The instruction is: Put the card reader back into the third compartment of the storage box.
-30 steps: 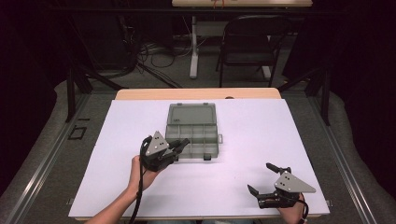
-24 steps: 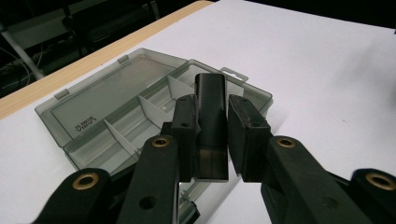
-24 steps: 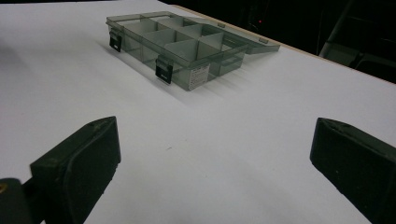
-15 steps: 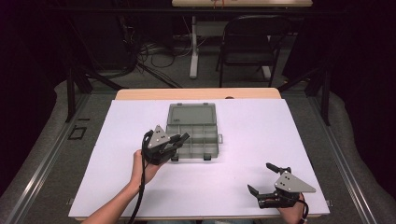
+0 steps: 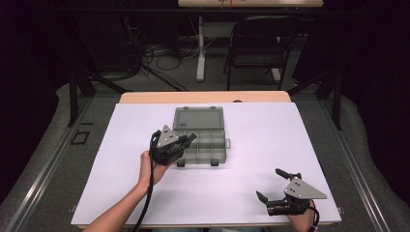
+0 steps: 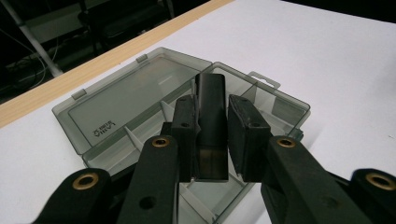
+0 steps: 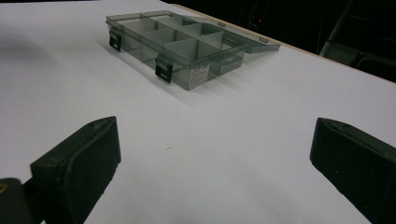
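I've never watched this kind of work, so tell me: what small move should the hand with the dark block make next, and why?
Probably lower it. The left gripper pinches a dark block above the open box, whose compartments look empty, so easing down into one seems the natural step. The right gripper waits open, far off.

A white-topped table (image 5: 270,145) with a strip of bare wood along its 12 o'clock edge carries one thing: a grey, see-through compartment box (image 5: 205,145), lid laid open flat toward 12 o'clock, sitting just 11 o'clock of the table's centre.
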The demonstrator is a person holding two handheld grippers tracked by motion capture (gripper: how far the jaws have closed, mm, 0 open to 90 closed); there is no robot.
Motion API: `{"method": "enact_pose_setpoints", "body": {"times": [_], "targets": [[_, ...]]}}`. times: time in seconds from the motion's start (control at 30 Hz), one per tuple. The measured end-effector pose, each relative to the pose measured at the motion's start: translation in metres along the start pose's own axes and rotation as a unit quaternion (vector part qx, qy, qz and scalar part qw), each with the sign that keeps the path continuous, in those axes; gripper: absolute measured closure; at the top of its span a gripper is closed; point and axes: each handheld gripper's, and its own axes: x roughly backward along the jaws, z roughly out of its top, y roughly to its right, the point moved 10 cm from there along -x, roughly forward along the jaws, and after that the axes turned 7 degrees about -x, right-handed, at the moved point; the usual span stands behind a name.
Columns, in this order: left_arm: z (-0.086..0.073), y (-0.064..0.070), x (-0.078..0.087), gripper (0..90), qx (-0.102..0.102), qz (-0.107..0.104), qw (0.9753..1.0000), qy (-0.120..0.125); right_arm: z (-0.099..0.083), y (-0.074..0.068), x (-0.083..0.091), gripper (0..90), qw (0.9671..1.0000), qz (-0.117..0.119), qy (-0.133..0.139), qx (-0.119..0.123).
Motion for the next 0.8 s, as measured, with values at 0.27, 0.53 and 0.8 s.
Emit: {"method": "enact_pose_setpoints", "body": {"times": [0.27, 0.53, 0.8], "targets": [[0.000, -0.007, -0.008, 73.4, 0.013, 0.013, 0.9998, -0.007, 0.000, 0.000, 0.000, 1.3, 1.0000, 0.001, 0.001, -0.002], [0.000, -0.013, -0.016, 73.4, 0.023, 0.019, 0.9995, -0.014, -0.001, 0.000, -0.001, 1.3, 1.0000, 0.001, -0.001, -0.005], [-0.002, -0.018, -0.024, 73.4, 0.033, 0.021, 0.9990, -0.020, -0.001, 0.001, -0.001, 1.3, 1.0000, 0.001, -0.001, -0.004]]}}
